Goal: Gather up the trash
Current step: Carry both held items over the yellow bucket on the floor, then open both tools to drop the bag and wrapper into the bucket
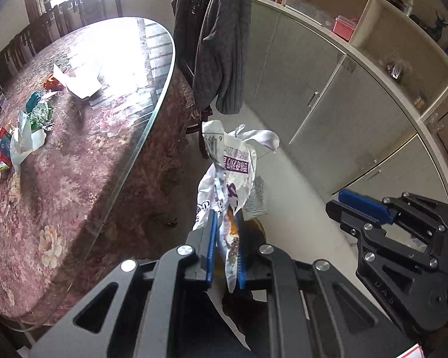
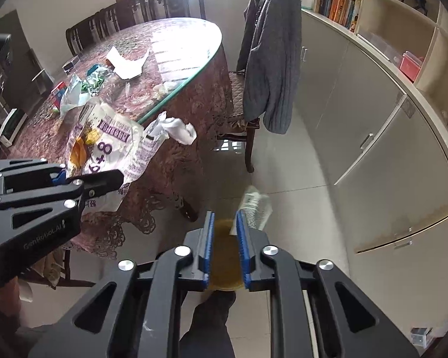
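One oval table (image 1: 89, 179) fills the left of the room, its floral, rose-toned cloth lying under a smooth glass sheet with a greenish edge. Flat, pale cabinet doors (image 1: 328, 104) with slim metal handles line the right wall under open shelving. A grey ribbed knit cardigan (image 1: 221, 44) hangs limp over the back of a dark wooden chair (image 2: 239, 89) with a quilted seat.

The left gripper (image 1: 226, 217) is clamped tight on a crumpled white plastic wrapper (image 1: 233, 161), glossy, printed in purple with a barcode and an orange patch. Its blue ridged pads pinch the lower end, and the rest stands up creased beyond the fingertips, held in the air beside the table edge.

The right gripper (image 2: 225, 217) shows a narrow gap between its pads, with nothing in it. Beneath it on the pale tiled floor sits a round brownish container (image 2: 225, 250). A small striped scrap (image 2: 255, 205), blurred, is just past the tip of the right-hand finger; I cannot tell whether it touches.

More litter lies on the tabletop: a folded white paper sheet (image 1: 80, 83) and a wrinkled clear plastic bag (image 1: 24, 140).
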`<state>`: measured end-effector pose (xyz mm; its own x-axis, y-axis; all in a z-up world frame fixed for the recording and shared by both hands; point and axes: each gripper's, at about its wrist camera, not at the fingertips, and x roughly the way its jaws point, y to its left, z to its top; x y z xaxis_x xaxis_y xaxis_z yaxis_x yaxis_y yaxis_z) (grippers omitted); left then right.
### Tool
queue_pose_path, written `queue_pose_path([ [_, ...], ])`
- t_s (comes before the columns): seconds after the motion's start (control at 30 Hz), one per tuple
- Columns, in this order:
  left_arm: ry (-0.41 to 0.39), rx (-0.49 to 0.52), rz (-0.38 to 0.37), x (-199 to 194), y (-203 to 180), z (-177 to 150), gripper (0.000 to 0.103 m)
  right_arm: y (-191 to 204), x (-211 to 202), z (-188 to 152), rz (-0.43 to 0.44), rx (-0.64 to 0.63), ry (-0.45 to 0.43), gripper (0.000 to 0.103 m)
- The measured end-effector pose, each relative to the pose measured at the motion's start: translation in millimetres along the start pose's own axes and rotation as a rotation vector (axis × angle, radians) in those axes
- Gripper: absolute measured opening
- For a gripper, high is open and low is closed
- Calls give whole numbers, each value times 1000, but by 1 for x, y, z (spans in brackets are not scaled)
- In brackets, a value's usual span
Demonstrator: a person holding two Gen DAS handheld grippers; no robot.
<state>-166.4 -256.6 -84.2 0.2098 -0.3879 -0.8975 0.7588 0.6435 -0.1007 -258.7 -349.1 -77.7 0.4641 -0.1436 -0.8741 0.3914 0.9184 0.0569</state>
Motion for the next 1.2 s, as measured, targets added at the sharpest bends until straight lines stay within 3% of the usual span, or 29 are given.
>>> queue_pose_path([
  [0.5,0,5,-20,3,-2,3,12,-8,-4,2,-15,29,-16,12],
  [0.83,151,91,-146,34,-10,-10,13,-18,0,5,-36,60,-6,12],
  [0.9,176,101,-156,39,-12,-12,18,-20,-1,5,-39,67,-8,12],
  [0.97,200,110,-164,44,-14,-15,37,-22,-1,5,-42,75,-10,12],
  [1.2,216,117,-140,55,-18,-20,39,-28,-1,4,-55,94,-11,12],
])
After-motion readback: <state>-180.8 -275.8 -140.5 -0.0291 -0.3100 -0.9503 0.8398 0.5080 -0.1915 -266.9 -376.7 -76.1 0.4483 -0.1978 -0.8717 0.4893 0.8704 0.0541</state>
